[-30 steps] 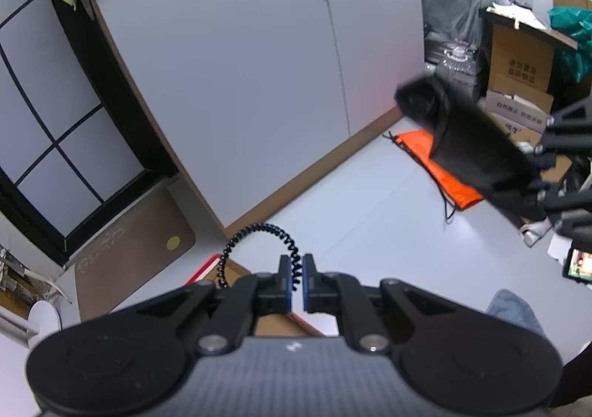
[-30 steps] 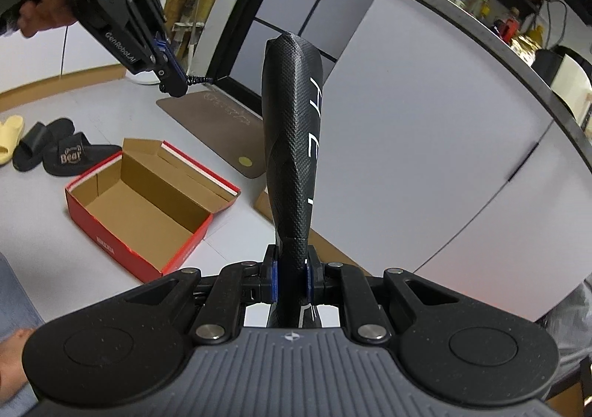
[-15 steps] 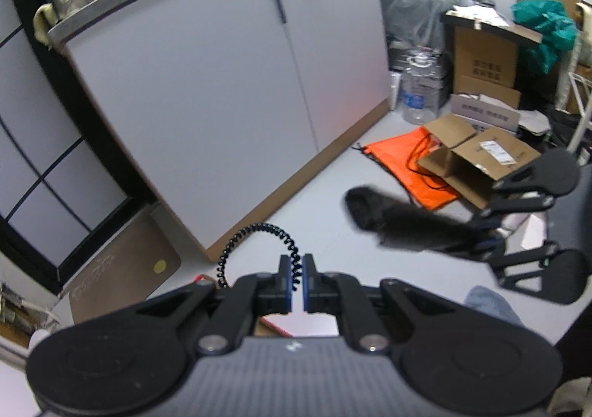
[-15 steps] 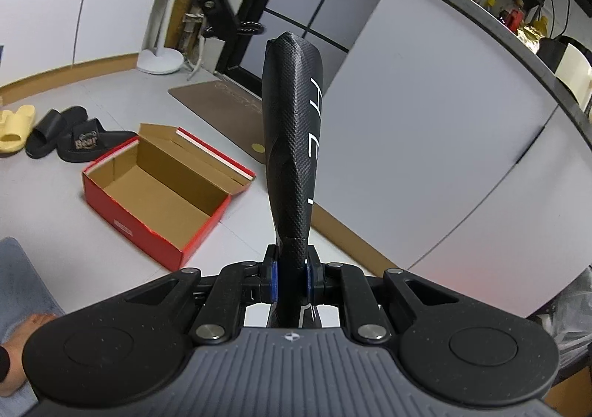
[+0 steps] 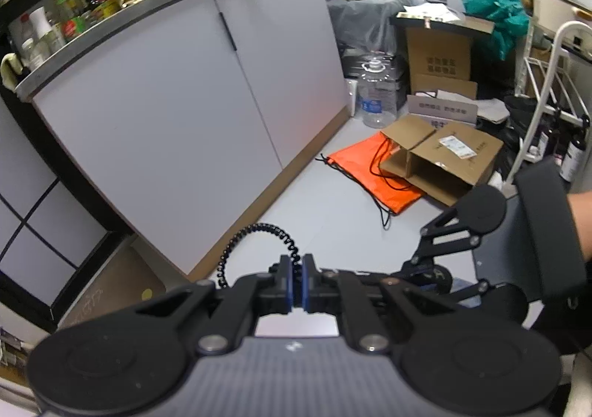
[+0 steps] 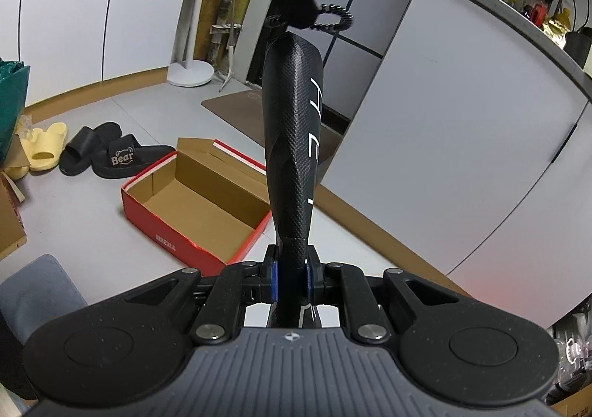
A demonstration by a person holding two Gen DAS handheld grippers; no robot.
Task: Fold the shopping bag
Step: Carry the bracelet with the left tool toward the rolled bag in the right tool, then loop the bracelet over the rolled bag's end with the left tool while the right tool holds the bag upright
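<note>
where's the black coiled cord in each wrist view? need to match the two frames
Left wrist view: the coiled cord arcs just above and left of the left gripper, low centre.
Right wrist view: the same cord loops at top centre, above the tip of the black folded bag clamped in the right gripper.
Shared landmark: the white cabinet, at and.
</note>
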